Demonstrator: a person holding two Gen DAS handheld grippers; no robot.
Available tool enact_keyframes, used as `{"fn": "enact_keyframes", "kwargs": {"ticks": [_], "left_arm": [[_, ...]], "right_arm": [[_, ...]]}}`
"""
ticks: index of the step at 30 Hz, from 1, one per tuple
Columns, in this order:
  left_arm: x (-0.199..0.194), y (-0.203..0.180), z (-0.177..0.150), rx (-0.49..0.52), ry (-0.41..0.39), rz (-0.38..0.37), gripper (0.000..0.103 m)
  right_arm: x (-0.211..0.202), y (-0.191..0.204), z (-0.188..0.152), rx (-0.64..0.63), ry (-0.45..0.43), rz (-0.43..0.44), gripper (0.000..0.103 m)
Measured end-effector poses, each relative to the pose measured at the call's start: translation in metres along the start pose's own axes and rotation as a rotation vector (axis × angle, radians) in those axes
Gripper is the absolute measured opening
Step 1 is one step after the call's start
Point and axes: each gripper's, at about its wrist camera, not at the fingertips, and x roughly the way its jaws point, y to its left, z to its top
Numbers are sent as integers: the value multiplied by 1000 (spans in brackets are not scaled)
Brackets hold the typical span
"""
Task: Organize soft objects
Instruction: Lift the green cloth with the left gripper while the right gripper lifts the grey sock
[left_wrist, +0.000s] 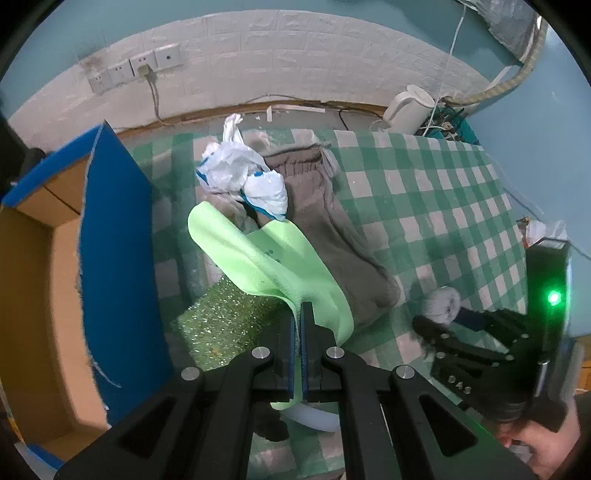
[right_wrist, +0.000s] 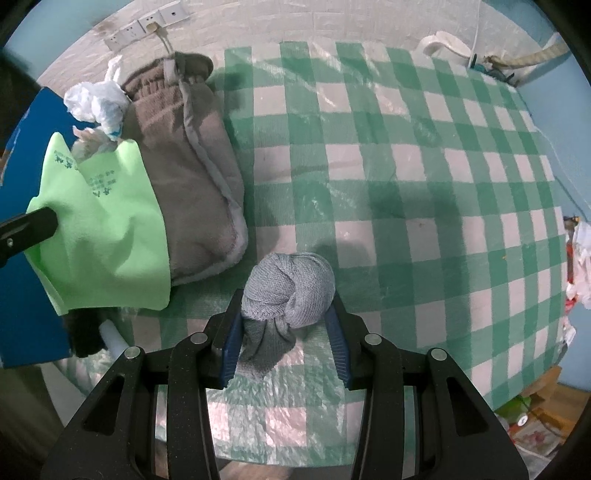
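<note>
A limp, light green cloth (left_wrist: 258, 254) is pinched by its edge in the left gripper (left_wrist: 297, 314) beside the box (left_wrist: 55, 258); the squashy knotted sock (right_wrist: 288, 288), on the table, is straddled by the right gripper (right_wrist: 286, 321), jaws apart

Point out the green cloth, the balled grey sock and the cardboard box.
green cloth (left_wrist: 258, 254): left wrist view, flat middle of the fabric.
balled grey sock (right_wrist: 290, 286): right wrist view, centre of the knotted ball.
cardboard box (left_wrist: 118, 229): left wrist view, blue outer face of its raised flap.
</note>
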Motion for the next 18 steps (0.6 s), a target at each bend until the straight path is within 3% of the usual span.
{"fn": "enact_keyframes", "kwargs": {"ticks": [8,18], "left_arm": [[-10,-9,-2,50,-50,82,2],[-23,-12,-3,69,-92,115,2]], "right_arm": [[-38,11,7,-22,-50,-35,41],[-76,21,2,-65,-118,-45,41]]}}
